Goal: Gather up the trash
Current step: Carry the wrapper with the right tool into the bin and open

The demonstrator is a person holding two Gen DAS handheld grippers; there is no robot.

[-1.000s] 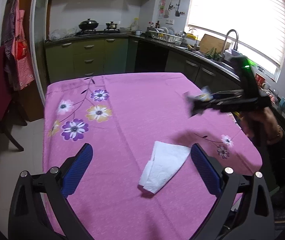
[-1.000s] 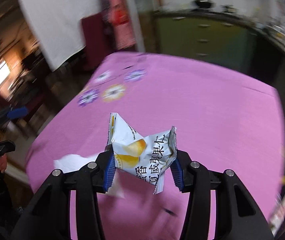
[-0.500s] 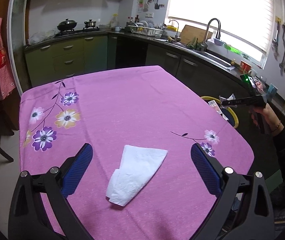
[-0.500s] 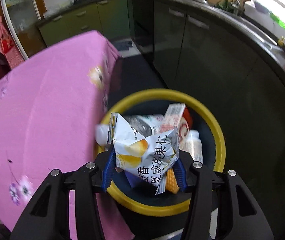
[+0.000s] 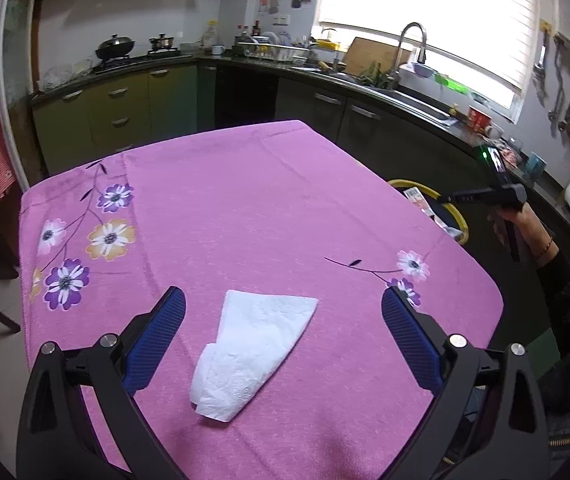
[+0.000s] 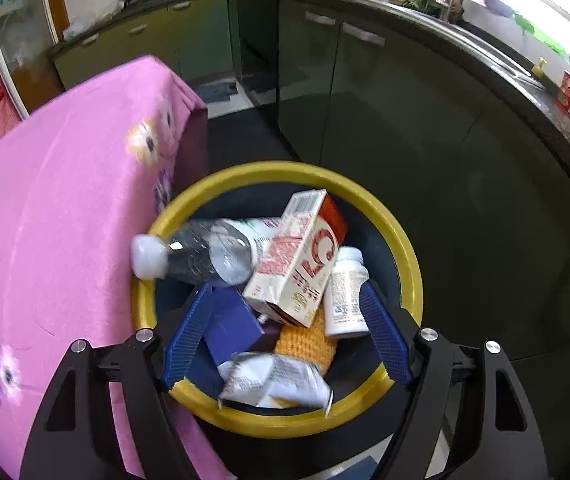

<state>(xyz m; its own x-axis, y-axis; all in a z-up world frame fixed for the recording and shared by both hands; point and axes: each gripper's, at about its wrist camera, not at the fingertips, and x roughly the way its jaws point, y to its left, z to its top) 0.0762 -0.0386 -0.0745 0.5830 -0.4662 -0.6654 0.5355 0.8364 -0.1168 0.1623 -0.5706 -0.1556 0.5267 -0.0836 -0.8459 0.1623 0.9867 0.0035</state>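
White tissue [image 5: 251,350] is lying low in the frame on the pink tablecloth [image 5: 245,208], between the spread, empty jaws of the left gripper [image 5: 283,330], apparently the next pickup. Farther off, the right gripper [image 6: 285,336] is hanging with jaws apart over the yellow-rimmed bin [image 6: 399,236], a snack wrapper [image 6: 275,380] sitting inside among bottles and cartons.

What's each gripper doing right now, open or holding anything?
Left gripper: open, empty, poised over the white tissue.
Right gripper: open, empty, above the trash bin; the snack wrapper lies inside.
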